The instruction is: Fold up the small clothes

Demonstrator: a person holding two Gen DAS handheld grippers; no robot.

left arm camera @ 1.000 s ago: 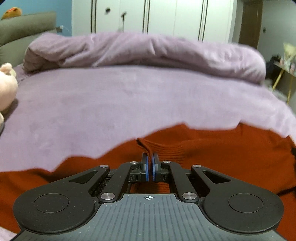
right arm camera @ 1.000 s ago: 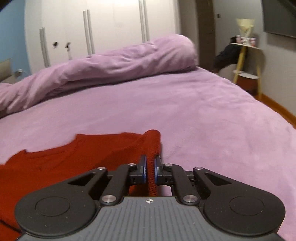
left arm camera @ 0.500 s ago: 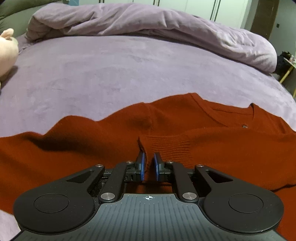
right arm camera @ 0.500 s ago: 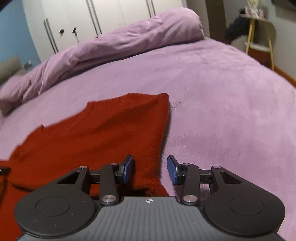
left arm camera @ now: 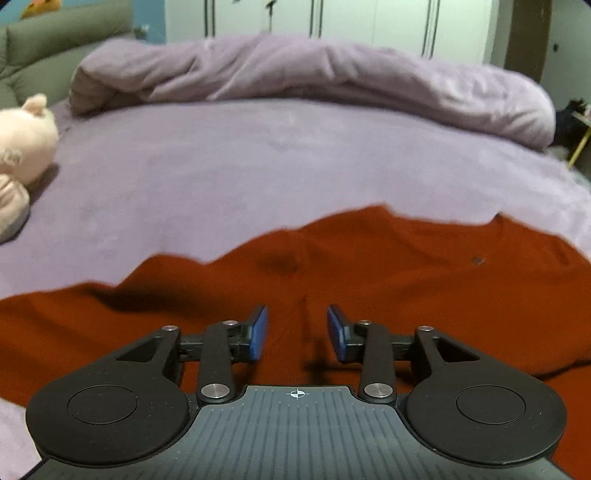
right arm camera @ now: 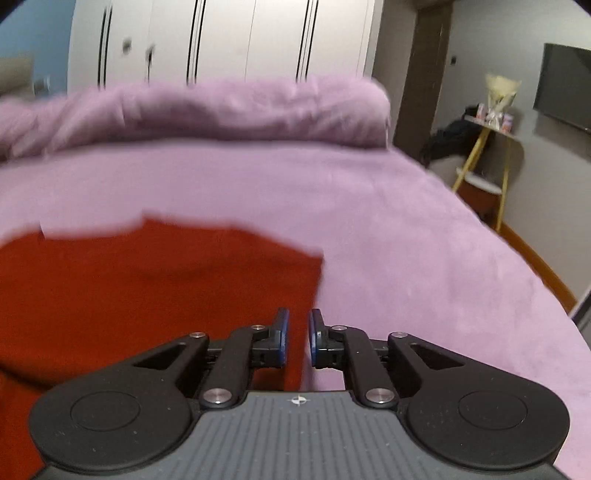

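Rust-red knit fills the near part of both views: the sweater (left arm camera: 369,280) lies spread on the lilac bed (left arm camera: 258,166), and we see it again at the near left of the right wrist view (right arm camera: 147,280).

At the far left of the left wrist view a pink plush toy (left arm camera: 22,147) sits on the bed, well apart from the sweater. Behind it is a grey-green headboard (left arm camera: 55,44). A rolled lilac duvet (left arm camera: 314,74) runs across the far side of the bed, with white wardrobe doors (left arm camera: 369,22) beyond. Nearer to us, our left gripper (left arm camera: 297,332) hovers over the sweater's middle with its blue pads (left arm camera: 258,332) spread wide and nothing between them; we cannot tell whether they touch the cloth below.

In the right wrist view the duvet (right arm camera: 221,110) and wardrobe (right arm camera: 221,37) show again, blurred. Our right gripper (right arm camera: 297,341) sits at the sweater's right edge, its pads (right arm camera: 282,339) a narrow gap apart, not pressed together. The red edge runs into that gap from the left, with bare bed to the right; we cannot tell whether the pads pinch it. At the far right stand a yellow-legged side table (right arm camera: 487,147) and a dark wall screen (right arm camera: 565,85).
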